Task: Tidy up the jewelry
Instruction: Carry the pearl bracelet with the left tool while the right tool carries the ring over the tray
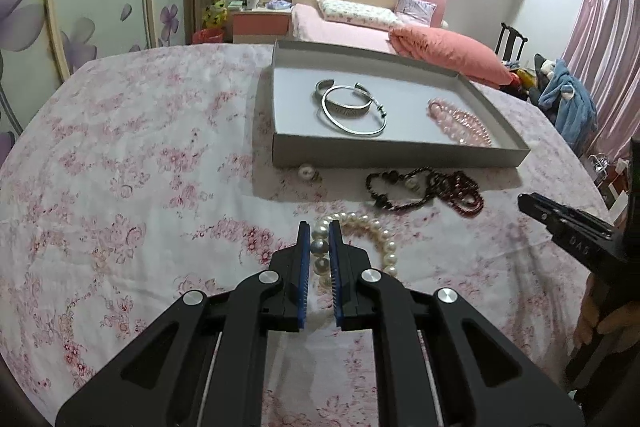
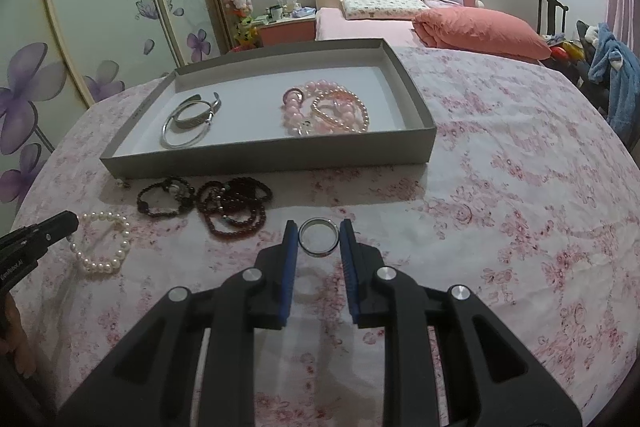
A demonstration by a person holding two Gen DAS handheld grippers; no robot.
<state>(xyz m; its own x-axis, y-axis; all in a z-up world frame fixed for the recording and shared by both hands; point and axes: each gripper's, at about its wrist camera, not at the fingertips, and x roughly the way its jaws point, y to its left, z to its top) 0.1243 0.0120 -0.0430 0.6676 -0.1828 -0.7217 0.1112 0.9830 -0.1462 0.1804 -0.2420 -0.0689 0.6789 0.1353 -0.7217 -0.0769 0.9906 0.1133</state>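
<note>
A grey box tray (image 1: pixel 384 151) (image 2: pixel 280 157) on the floral cloth holds silver bangles (image 1: pixel 352 107) (image 2: pixel 188 127) and pink bead bracelets (image 1: pixel 460 123) (image 2: pixel 332 111). My left gripper (image 1: pixel 320 227) is closed on a white pearl bracelet (image 1: pixel 380 239) (image 2: pixel 104 247) on the cloth. My right gripper (image 2: pixel 319 227) has its pads against both sides of a silver ring bangle (image 2: pixel 319 238), held just above the cloth. Dark bead bracelets (image 1: pixel 424 191) (image 2: pixel 224 203) lie in front of the tray.
A single pearl earring (image 1: pixel 306 171) lies at the tray's front left corner. The floral tablecloth (image 2: pixel 520 187) stretches to the right. A bed with pink pillows (image 1: pixel 440 51) and a wardrobe stand behind. The right gripper shows in the left view (image 1: pixel 568 223).
</note>
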